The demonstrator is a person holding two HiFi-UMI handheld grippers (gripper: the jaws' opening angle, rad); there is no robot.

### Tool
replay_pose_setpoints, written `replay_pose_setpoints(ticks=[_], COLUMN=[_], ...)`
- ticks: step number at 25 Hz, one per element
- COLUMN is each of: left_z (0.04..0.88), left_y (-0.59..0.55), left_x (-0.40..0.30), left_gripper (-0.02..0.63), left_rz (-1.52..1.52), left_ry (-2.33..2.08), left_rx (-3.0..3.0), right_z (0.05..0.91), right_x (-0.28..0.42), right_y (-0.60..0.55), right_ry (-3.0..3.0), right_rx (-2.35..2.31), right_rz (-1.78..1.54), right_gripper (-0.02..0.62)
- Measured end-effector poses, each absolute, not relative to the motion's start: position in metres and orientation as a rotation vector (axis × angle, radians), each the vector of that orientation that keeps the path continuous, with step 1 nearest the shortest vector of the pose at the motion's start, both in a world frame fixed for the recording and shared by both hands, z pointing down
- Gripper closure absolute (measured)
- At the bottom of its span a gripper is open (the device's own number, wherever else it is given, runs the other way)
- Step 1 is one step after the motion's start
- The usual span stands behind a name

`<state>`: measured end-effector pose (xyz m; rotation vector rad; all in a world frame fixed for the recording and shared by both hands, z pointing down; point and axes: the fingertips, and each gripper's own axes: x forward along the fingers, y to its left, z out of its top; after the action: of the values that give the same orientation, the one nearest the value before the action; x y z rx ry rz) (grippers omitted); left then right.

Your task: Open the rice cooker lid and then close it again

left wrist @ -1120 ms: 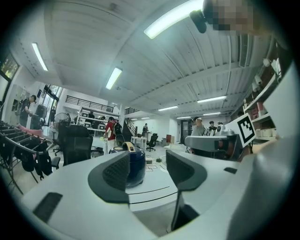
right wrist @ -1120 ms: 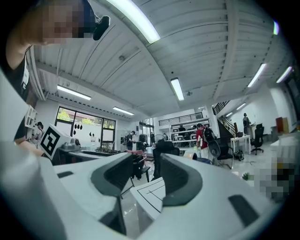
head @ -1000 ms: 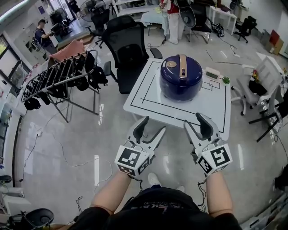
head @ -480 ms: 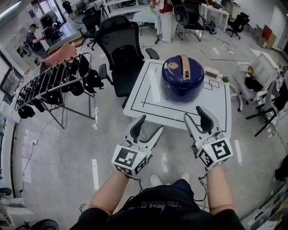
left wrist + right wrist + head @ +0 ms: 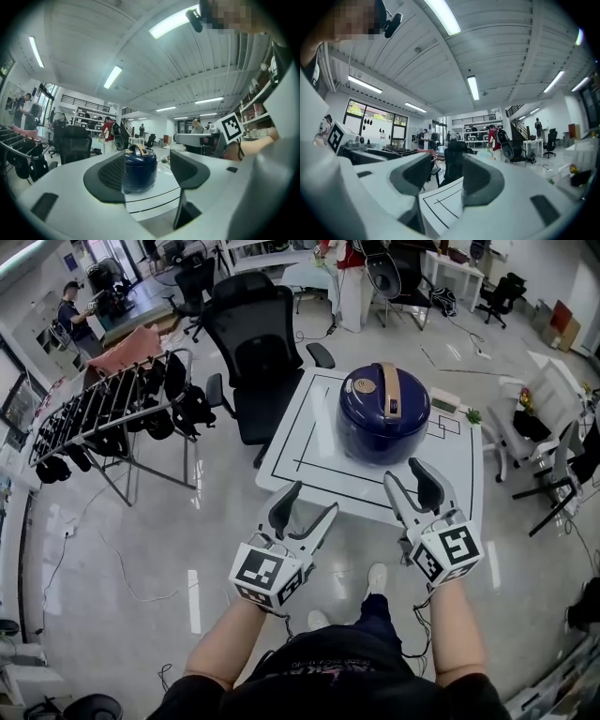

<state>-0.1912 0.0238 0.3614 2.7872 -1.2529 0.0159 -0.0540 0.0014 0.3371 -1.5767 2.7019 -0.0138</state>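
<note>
**Both jaws open, cooker lid not opened yet**

The rice cooker (image 5: 382, 413) sits in the middle of the white bench (image 5: 309, 442) with its lid down. The tan handle (image 5: 387, 388) lies flat across the top. The left gripper (image 5: 312, 501) and the right gripper (image 5: 406, 474) are both on the near side of the rice cooker, and neither touches it. Both sets of jaws are wide open and hold nothing. In the left gripper view the rice cooker shows between the jaws, but far off. In the right gripper view only the bench and a black chair (image 5: 253, 334) show between the jaws.

Things could go wrong from here. The rice cooker is round and smooth, so a push from the side may slide it across the bench. If the jaws miss the catch, the lid may stay shut. If the lid pops up fast, it may bump a jaw. The right gripper does not seem aimed at the rice cooker, so it may hit the bench edge first.

A second ago the rice cooker was farther from both grippers. Now the person is a step nearer, with one foot (image 5: 375, 577) forward. The jaws are open about as wide as before.
</note>
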Motion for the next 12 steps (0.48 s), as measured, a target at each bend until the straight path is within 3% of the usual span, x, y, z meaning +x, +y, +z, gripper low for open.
replay_pose_setpoints(ticks=[12], left_z=[0.367], left_y=[-0.053], left_x=[-0.129], left_gripper=[0.319], left_rz=[0.038], left_ry=[-1.341], left_rx=[2.738], right_z=[0.365], right_x=[-0.002], right_y=[-0.096], right_ry=[2.8], right_rx=[-1.456], right_rz=[-0.124], right_gripper=[0.4])
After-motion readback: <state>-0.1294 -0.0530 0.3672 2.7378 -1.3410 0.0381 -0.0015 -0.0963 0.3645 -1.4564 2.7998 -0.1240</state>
